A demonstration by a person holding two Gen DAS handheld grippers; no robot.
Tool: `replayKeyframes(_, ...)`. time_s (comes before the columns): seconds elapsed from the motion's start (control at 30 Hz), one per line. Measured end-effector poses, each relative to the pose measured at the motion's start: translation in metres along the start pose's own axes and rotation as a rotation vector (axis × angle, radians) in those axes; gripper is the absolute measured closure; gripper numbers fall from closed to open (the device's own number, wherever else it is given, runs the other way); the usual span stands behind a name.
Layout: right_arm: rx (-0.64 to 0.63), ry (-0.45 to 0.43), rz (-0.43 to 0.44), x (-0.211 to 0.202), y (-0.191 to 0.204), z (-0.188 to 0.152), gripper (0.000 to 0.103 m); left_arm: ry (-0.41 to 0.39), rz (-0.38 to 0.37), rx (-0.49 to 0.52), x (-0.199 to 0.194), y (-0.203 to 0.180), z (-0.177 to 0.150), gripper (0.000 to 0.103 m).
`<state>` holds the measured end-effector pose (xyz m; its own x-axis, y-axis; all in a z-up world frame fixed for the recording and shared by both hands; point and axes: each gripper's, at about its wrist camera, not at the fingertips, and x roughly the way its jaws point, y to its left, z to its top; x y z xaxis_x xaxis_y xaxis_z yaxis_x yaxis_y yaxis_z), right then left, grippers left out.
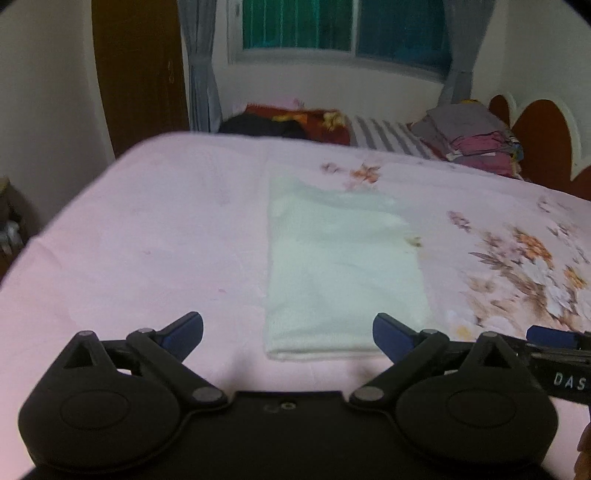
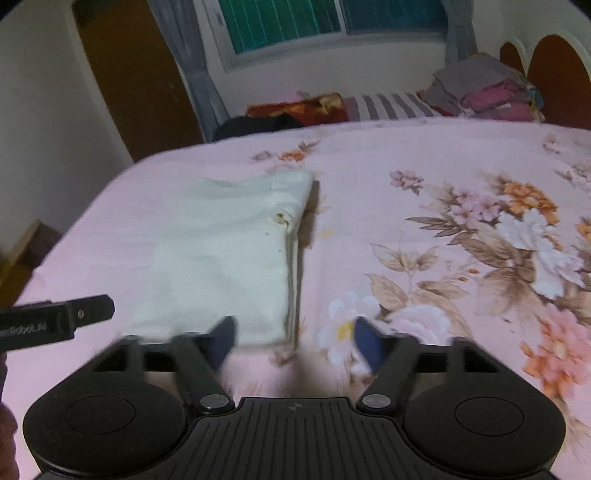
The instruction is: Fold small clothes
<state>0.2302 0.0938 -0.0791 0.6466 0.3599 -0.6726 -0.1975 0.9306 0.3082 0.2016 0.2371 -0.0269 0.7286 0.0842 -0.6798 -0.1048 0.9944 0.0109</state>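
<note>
In the left wrist view, a dark wooden door stands at the upper left, with a grey curtain beside it and a window of green-blue panes across the top centre. Below, a pink bedsheet fills the middle of the frame, plain on the left and printed with flowers on the right. The folded white garment lies flat on it just right of centre, a long neat rectangle whose near edge sits between the blue fingertips. The left gripper hangs above the sheet at the bottom, its jaws spread wide with nothing between the pads. At the upper right, a stack of folded clothes rests near the headboard. The right gripper's blue tip shows at the right edge.

In the right wrist view, the left gripper's black finger pokes in at the left edge. The white garment lies left of centre, its layered folded edge facing right. The right gripper sits at the bottom, blurred, its fingers apart and clear of the cloth, the garment's near right corner just beyond the left fingertip. Large printed flowers cover the sheet to the right.
</note>
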Motion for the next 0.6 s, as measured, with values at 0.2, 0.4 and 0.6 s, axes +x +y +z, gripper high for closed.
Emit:
replayKeyframes(0.2,-0.068,-0.041,0.038,-0.081,0.008,-0.024,0.018,-0.078,0.083,-0.030,-0.082,-0.017,-0.022,0.004)
replayKeyframes(0.4,-0.140,-0.140,-0.013,-0.163,0.022,-0.044,0.000,-0.094,0.093,-0.069,-0.140,-0.026,-0.041,0.004)
replayKeyframes(0.6,-0.160,-0.210,-0.100,-0.217,0.038,-0.055,0.000,-0.123,0.118,-0.051,-0.172,-0.033,-0.052,0.004)
